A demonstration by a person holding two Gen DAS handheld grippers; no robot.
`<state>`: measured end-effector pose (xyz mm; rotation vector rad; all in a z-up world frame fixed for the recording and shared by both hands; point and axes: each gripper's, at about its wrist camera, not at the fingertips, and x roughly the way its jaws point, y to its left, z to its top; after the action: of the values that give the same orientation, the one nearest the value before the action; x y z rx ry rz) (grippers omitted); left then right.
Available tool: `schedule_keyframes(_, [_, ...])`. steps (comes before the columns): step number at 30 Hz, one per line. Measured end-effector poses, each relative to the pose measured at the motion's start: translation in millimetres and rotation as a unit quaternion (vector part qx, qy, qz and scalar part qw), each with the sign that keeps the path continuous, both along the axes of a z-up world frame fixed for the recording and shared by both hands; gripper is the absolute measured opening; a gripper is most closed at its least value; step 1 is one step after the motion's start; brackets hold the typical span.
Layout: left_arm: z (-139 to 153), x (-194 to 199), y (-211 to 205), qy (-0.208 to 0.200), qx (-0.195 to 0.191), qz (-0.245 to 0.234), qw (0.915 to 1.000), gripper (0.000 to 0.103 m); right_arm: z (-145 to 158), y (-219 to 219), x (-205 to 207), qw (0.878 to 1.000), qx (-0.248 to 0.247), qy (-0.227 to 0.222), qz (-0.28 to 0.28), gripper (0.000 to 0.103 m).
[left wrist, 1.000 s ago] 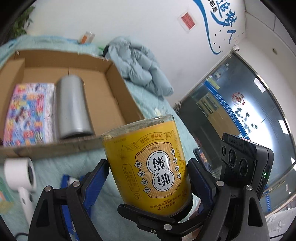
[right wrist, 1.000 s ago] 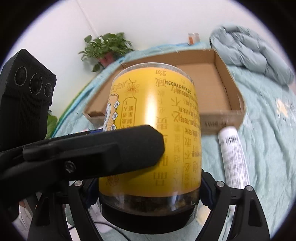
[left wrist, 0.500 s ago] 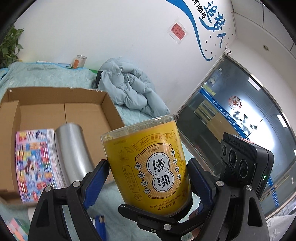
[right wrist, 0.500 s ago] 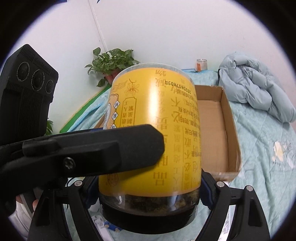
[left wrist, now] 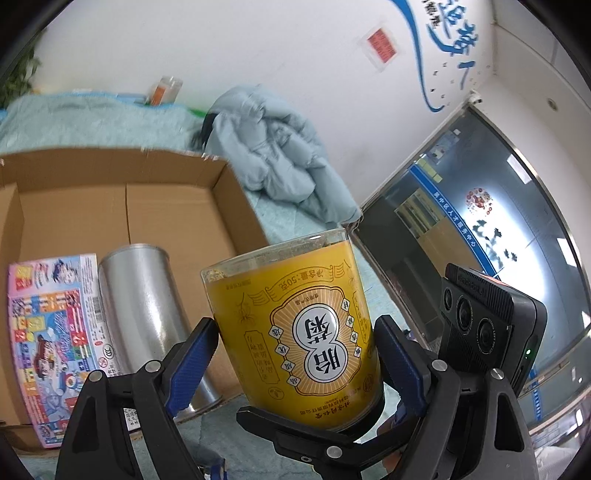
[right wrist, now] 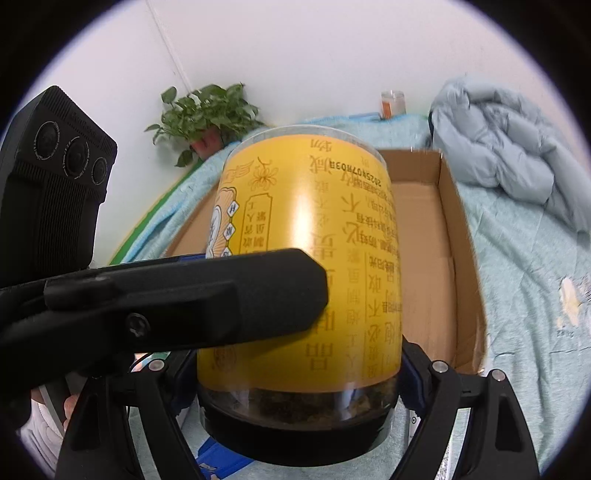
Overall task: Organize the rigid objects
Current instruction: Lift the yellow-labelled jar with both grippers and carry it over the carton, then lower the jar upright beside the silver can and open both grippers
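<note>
A yellow jar [left wrist: 295,325] is clamped by both the left gripper [left wrist: 295,354] and the right gripper [right wrist: 295,373], lower centre; uneven release could tip it short of the box [left wrist: 147,206].

Office lobby: wall slogan [left wrist: 456,35], glass doors [left wrist: 480,236]

The jar [left wrist: 295,332] looks like clear plastic or glass, can't tell which, wrapped in a glossy yellow label that throws a big glare in the right wrist view, with a black matt-looking lid [right wrist: 295,439]. Both grippers, left gripper [left wrist: 295,350] and right gripper [right wrist: 299,376], are matt black plastic with shiny metal screws and smooth blue pads [left wrist: 195,354]. The box [left wrist: 155,221] is plain brown cardboard, dull, rough at the torn rim. Inside it, a can [left wrist: 144,306] of brushed silvery metal with a soft sheen, and a booklet [left wrist: 55,332] with a glossy printed cover. The bed [right wrist: 535,314] has a soft teal cloth cover; the jacket [right wrist: 509,155] is puffy quilted fabric, slightly satiny.
</note>
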<state>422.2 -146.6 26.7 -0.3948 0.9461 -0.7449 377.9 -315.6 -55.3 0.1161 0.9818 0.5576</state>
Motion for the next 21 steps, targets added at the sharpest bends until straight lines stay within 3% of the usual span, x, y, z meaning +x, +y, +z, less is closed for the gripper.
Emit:
schedule_keyframes(5, [-30.8,25.7,-5.1,0.034,-0.012,0.002,0.9993,0.085,-20.1,-1.2,19.8,1.0,-0.016,0.021,0.004,0.085])
schedule_keyframes(10, [-50.3,50.3,-14.8,0.056,0.002,0.013,0.9983,0.084,-32.9,-6.6,36.8,0.999,-0.012,0.039,-0.002,0.085])
schedule_keyframes(13, [-65.3,60.0,-22.3,0.071,0.044,0.02,0.9963,0.084,-45.1,-3.0,42.9,0.998,-0.038,0.049,0.001,0.085])
schedule_keyframes(15, [-67.8,59.7,-26.2,0.057,0.058,0.013,0.9966,0.084,-53.7,-4.6,44.7,0.997,-0.035,0.065,-0.003,0.086])
schedule_keyframes(21, [-67.3,55.7,-34.6,0.072,0.081,0.009,0.9941,0.084,-51.1,-14.7,36.8,0.995,-0.03,0.09,0.005,0.087])
